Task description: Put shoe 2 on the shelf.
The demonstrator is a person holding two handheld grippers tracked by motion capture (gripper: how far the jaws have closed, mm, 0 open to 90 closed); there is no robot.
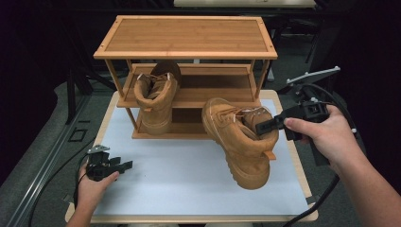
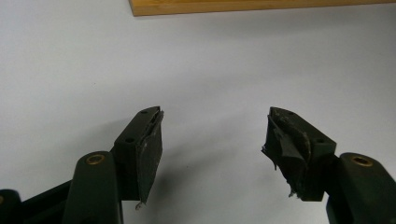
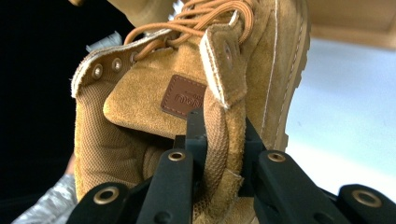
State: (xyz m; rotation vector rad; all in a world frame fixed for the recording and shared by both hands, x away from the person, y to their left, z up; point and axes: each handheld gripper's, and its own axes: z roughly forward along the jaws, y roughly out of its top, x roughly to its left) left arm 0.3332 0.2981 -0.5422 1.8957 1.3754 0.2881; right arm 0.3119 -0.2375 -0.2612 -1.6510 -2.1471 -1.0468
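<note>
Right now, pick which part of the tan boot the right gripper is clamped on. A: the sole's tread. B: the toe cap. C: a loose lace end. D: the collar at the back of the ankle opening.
D: in the right gripper view, the right gripper pinches the padded rear collar of the boot, with the pull tab just above the jaws; the high view shows the boot tilted off the table.
</note>
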